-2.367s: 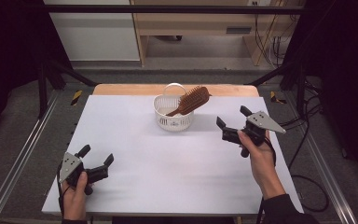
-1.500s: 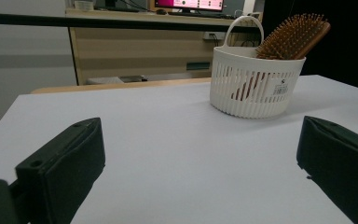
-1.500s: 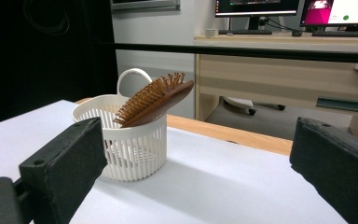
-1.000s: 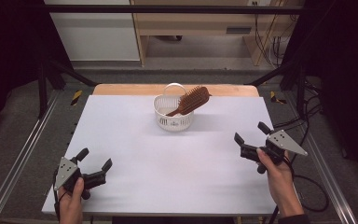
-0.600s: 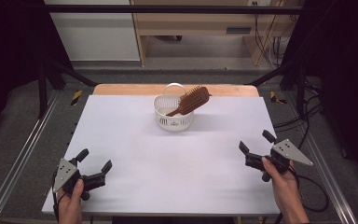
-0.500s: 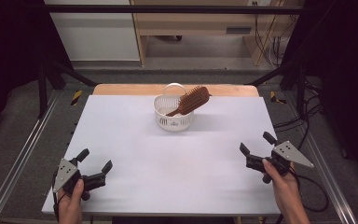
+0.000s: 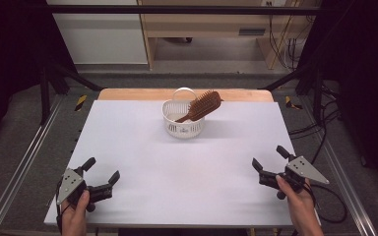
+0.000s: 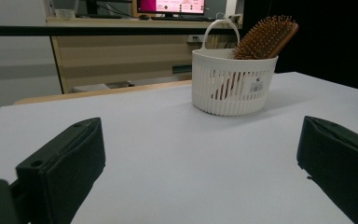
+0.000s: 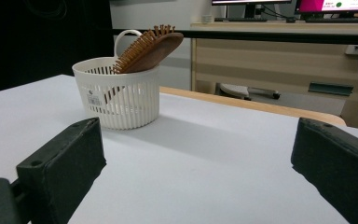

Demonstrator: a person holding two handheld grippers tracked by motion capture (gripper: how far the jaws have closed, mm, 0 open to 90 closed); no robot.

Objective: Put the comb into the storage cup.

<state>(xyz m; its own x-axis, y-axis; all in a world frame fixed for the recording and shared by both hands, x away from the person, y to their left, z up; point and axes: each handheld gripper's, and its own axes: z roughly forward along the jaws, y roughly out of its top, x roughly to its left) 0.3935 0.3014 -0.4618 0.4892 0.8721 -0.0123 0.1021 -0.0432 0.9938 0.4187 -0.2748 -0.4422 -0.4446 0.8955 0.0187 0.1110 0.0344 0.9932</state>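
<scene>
A small white slotted basket (image 7: 183, 125) (image 8: 233, 88) (image 9: 121, 100) stands at the far middle of the white table (image 7: 187, 167). A brown wooden hairbrush (image 7: 202, 106) (image 8: 265, 37) (image 9: 149, 49) leans in it, head sticking out over the rim. My left gripper (image 7: 101, 176) (image 8: 200, 158) rests open near the front left corner, nothing between its jaws. Near the front right edge my right gripper (image 7: 268, 160) (image 9: 198, 156) is open and holds nothing. Both point toward the basket from well away.
A wooden strip (image 7: 128, 93) edges the table's far side. Metal rails (image 7: 24, 162) run along both sides, and cables (image 7: 325, 128) lie on the floor at right. A wooden desk (image 9: 279, 51) with monitors stands beyond the table.
My right gripper has pulled back from near the basket toward the front right edge. The left gripper shifted only slightly. Basket and brush stayed put.
</scene>
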